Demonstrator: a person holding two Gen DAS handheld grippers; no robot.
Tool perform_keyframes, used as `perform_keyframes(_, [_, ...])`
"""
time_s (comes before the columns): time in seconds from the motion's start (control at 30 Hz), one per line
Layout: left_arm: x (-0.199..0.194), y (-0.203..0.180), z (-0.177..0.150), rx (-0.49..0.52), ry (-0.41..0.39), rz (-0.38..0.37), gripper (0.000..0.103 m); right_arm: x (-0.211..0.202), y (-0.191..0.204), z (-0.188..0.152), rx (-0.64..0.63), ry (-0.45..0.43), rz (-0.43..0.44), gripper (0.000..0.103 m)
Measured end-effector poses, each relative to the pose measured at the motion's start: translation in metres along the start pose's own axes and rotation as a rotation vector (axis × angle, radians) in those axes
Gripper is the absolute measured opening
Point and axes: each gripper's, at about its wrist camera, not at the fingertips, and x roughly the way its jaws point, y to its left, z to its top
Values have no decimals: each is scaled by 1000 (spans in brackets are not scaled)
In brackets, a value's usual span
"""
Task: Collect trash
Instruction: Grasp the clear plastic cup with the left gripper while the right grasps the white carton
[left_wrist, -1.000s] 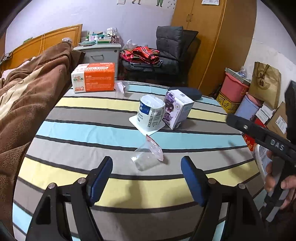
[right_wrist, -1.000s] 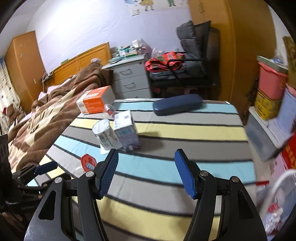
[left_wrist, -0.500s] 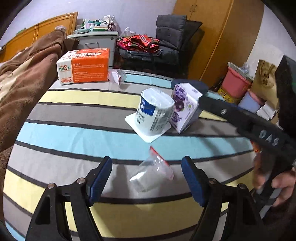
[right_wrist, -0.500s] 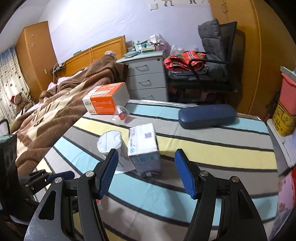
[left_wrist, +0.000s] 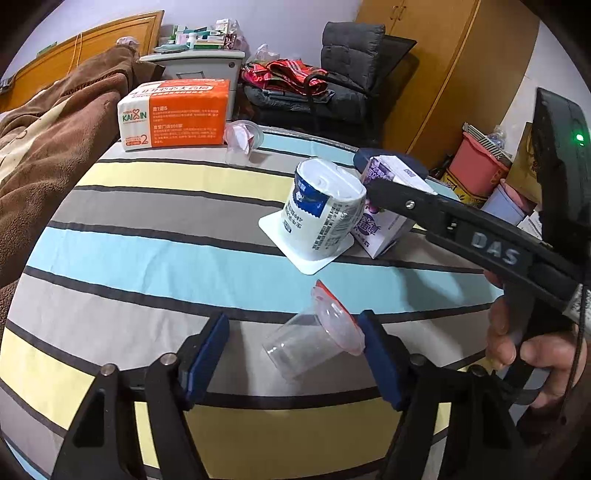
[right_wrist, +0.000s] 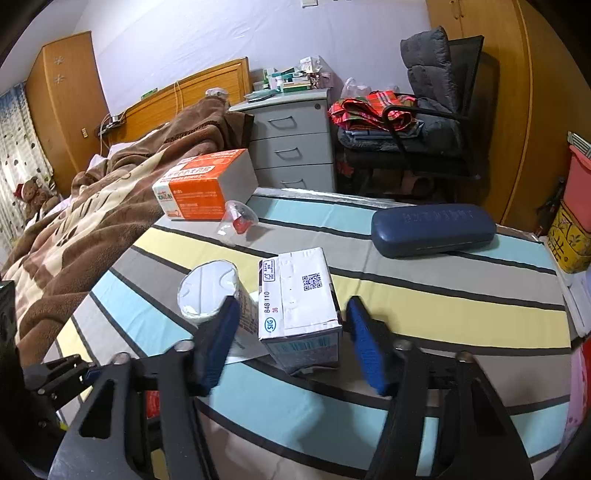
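In a bedroom, on the striped tablecloth (left_wrist: 147, 258), the tipped clear plastic cup (left_wrist: 306, 341) lies near the front edge, between our left gripper (left_wrist: 293, 349), jaws spread. Our right gripper (right_wrist: 290, 341), also spread, brackets the milk carton (right_wrist: 299, 306) mid-table beside the yogurt cup (right_wrist: 210, 291). We judge both grasps pending; next, we close.

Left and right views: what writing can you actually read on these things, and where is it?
"KAIXIN" and "2": orange tissue pack.
"SIG", "848 110", "36": milk carton, beside a QR code.
"DAS": right claw's arm, seen in the left view.
Yogurt cup print and glasses case embossing: too blurred.
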Motion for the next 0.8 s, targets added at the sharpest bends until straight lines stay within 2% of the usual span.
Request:
perform_keyframes(0.1, [3, 0, 0, -3, 8, -3, 60, 5, 1, -1, 5, 14, -1, 50])
perform_keyframes(0.13, [3, 0, 1, -3, 7, 3, 57, 5, 0, -1, 6, 16, -2, 45])
perform_keyframes(0.2, [3, 0, 2, -5, 1, -1, 53, 6, -1, -1, 10, 14, -7, 45])
perform_keyframes(0.8, [-18, -11, 1, 20, -57, 28, 53, -16, -11, -11, 67, -18, 0, 44])
